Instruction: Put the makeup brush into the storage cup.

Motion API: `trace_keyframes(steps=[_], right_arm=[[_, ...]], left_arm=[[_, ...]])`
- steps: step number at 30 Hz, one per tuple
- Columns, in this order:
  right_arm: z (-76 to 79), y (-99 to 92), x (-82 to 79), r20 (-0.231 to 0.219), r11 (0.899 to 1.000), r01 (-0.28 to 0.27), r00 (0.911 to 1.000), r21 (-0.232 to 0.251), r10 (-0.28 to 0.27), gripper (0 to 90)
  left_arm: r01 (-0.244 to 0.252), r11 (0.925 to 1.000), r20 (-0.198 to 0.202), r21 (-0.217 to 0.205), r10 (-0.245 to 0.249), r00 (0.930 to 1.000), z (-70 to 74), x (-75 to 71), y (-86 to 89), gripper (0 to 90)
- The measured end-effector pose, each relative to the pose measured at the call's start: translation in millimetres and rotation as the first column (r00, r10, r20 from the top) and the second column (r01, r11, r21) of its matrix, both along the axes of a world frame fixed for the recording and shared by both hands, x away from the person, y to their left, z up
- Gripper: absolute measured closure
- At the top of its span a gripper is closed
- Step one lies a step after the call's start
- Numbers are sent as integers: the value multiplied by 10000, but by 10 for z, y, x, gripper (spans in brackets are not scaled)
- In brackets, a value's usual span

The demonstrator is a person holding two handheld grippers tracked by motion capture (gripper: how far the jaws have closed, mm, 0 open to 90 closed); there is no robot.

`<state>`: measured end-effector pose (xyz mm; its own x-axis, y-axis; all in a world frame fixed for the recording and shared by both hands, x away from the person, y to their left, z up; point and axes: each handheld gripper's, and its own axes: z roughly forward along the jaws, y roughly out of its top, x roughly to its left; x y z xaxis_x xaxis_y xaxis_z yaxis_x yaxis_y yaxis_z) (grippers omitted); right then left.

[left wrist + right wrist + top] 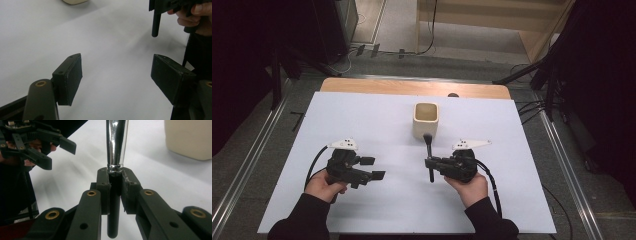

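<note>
Gaping wide and empty, the left gripper (373,168) is hovering over the table (362,115); the right gripper (429,163) is clamping a brush (429,150) by its black handle below the slick-looking ferrule, near the cup (426,120). Probably light and stiff.

A wooden table (412,87) carries a white sheet (362,120) that covers nearly all of its top — a strip of bare wood shows along the far edge. A small dark round mark or object (453,94) sits on that strip; what it is cannot be told. On the sheet, right of centre and toward the far side, stands a cream, square-sided cup (426,120) — upright, its mouth open.
</note>
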<state>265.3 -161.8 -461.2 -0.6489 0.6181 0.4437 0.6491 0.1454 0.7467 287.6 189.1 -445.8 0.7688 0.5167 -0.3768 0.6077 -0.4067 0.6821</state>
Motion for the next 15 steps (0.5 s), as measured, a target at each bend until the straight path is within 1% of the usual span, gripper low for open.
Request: trace_keyframes(steps=[2,4,10,13,15], right_arm=[[15,-19,16,58,10000,75,10000,-1,-75,799],[26,-32,31,21,9999,161,9999,-10,-161,799],[84,-44,85,110,9998,192,9998,-35,-191,799],[125,-44,117,153,9998,185,9997,-76,-184,799],[145,-43,136,181,9998,169,9997,-78,-167,799]], left_arm=[[-25,10000,11,-48,25,10000,0,-3,22,257],[-29,10000,26,-52,29,10000,-3,-5,40,257],[-56,10000,108,-28,56,9999,-14,-2,73,257],[4,10000,193,52,-5,9998,-25,2,87,257],[9,9998,246,200,-14,9997,-24,0,95,256]])
